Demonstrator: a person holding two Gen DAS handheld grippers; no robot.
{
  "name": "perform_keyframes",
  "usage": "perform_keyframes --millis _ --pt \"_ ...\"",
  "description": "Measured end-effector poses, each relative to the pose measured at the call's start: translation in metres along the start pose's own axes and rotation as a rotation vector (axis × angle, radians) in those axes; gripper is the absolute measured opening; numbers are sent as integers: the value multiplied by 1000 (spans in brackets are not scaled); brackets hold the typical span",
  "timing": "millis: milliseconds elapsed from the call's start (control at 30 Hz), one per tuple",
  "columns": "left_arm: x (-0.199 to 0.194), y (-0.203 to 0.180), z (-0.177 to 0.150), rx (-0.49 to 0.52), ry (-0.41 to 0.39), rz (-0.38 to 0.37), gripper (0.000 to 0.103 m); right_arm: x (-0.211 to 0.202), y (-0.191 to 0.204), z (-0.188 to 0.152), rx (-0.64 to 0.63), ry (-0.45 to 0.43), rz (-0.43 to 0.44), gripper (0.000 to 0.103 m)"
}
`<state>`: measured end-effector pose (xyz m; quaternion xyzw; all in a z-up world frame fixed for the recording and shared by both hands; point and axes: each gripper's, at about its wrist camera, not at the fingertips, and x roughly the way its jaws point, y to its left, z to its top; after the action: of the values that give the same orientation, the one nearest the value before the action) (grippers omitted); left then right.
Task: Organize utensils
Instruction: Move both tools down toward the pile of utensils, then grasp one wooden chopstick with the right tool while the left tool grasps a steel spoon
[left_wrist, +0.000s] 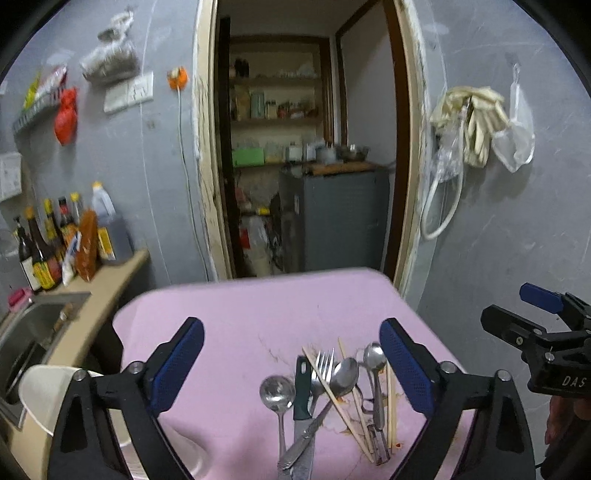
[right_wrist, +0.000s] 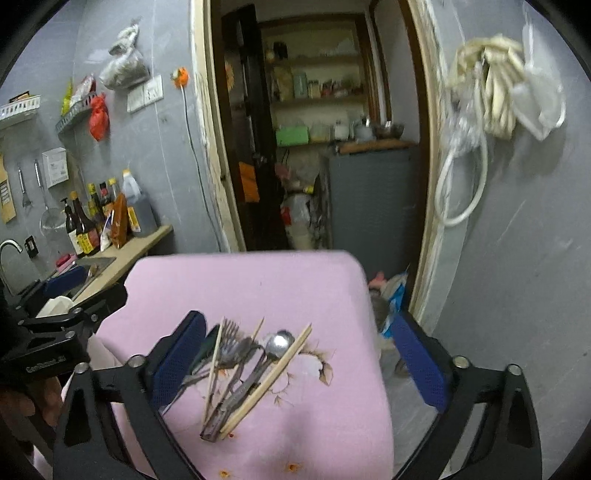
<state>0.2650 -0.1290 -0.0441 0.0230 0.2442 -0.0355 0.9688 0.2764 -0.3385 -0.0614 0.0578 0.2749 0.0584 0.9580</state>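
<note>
Both your grippers are up off the table right now with fingers spread wide, nothing in either one. Your left gripper (left_wrist: 291, 369) hangs over the pink cloth (left_wrist: 240, 317), and the whole utensil pile sits between its two blue pads. Your right gripper (right_wrist: 299, 354) is off toward the cloth's right edge; its left pad overlaps the pile's left side in view, its right pad is out past the edge over the floor.

The pile is all jumbled near the front middle of the cloth: a ladle (left_wrist: 277, 393) on the left, a knife (left_wrist: 302, 384) with a dark green handle just beside it, then a fork (left_wrist: 322, 369) and a spoon (left_wrist: 344, 373) overlapping, and a second spoon (left_wrist: 374, 356) further right. Chopsticks (left_wrist: 334, 393) lie crossed over and beside the metal pieces, one running diagonally across the fork.

A white bowl (left_wrist: 40, 391) sits at the left, partly behind your left gripper. The sink (left_wrist: 33, 325) and sauce bottles (left_wrist: 44, 251) are off left on the counter.
</note>
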Motion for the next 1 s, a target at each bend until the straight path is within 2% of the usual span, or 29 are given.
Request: perform_keyframes --millis 267,367,433,567,600,833,1000 --pt "62 8 -19 -82 197 18 71 67 -7 -22 37 163 76 67" --pt "81 12 -28 -117 261 23 69 89 -9 -29 51 214 91 60" --pt "93 14 -36 -137 301 25 68 104 -7 -33 53 256 90 49" --pt "109 14 -49 -151 377 36 62 130 -4 -43 63 342 103 42" --pt "113 14 -53 -154 399 39 60 136 -3 -46 61 365 103 37" --pt "132 17 -64 -187 481 35 56 160 6 -65 42 460 84 32" --pt "141 22 -66 -228 500 14 53 164 13 -64 28 466 66 31"
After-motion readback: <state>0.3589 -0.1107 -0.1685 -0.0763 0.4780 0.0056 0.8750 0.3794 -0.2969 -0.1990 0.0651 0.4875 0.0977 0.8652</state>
